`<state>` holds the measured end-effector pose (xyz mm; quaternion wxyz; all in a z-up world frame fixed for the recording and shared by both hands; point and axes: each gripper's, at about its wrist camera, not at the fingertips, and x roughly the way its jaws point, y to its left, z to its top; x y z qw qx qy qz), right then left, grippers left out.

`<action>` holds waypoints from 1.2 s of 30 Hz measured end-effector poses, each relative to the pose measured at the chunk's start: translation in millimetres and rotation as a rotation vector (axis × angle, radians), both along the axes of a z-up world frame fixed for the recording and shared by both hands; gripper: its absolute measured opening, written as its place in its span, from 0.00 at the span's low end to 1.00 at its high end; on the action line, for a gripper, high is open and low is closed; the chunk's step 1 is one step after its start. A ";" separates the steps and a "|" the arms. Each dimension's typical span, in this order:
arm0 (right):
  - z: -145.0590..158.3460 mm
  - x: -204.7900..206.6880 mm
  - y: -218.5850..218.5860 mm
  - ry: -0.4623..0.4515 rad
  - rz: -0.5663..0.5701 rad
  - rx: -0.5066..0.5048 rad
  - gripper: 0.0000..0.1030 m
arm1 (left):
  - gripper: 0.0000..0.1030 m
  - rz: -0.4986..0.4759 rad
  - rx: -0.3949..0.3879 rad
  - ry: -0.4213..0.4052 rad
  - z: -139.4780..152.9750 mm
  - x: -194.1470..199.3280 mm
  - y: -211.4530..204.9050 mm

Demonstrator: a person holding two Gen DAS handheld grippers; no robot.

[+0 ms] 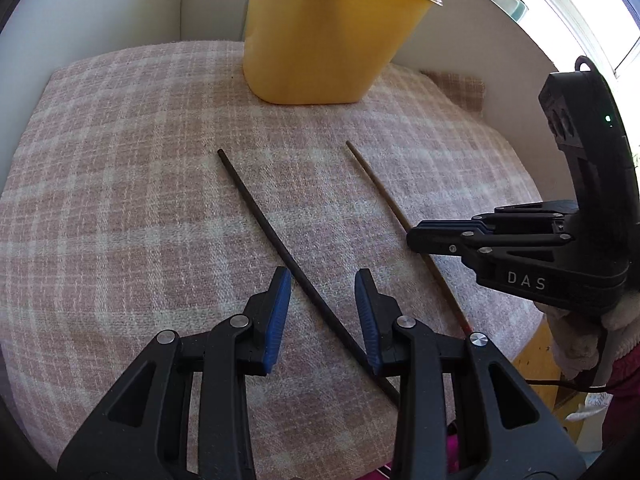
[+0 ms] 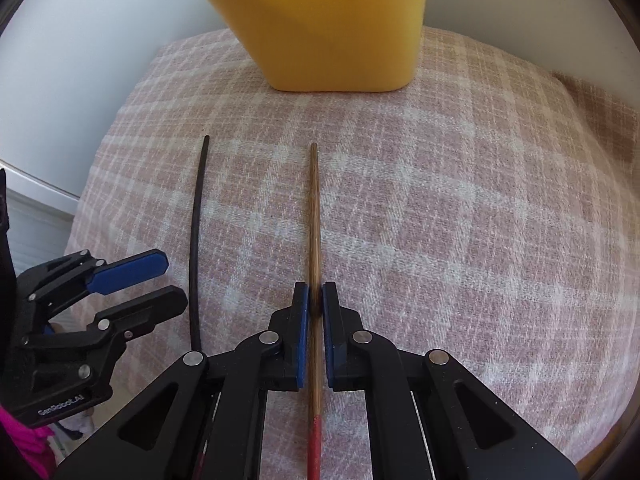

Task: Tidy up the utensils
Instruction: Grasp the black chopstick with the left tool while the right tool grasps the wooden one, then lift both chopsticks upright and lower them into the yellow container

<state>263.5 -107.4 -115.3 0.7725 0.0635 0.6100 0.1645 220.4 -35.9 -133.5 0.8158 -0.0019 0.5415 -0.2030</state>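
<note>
A black chopstick [image 1: 276, 240] and a brown wooden chopstick [image 1: 380, 196] with a red end lie on a pink plaid cloth [image 1: 120, 200]. A yellow plastic container [image 1: 320, 32] stands behind them. My left gripper [image 1: 323, 280] is open, its jaws on either side of the black chopstick's near part. My right gripper [image 2: 315, 292] is shut on the wooden chopstick [image 2: 315, 216], which lies flat on the cloth. The black chopstick [image 2: 196, 232] lies to its left, beside the left gripper [image 2: 160, 280]. The right gripper [image 1: 416, 236] shows from the side in the left wrist view.
White walls stand behind and left of the cloth-covered surface [image 2: 480, 200]. A bright window [image 1: 580, 20] with small objects on its sill is at the back right. The cloth's right edge drops to a wooden surface [image 1: 536, 352].
</note>
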 end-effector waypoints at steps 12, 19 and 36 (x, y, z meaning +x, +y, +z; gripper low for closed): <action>1.5 2.3 -18.1 -0.016 -0.007 0.029 0.05 | 0.19 -0.034 0.128 0.002 -17.1 17.1 -21.0; -3.3 12.9 -20.9 -0.005 0.003 0.000 0.05 | 0.12 -0.045 0.108 0.031 -15.2 22.7 -12.6; -4.0 10.5 8.8 -0.003 0.106 -0.040 0.24 | 0.10 -0.006 0.077 0.083 -6.1 31.6 8.0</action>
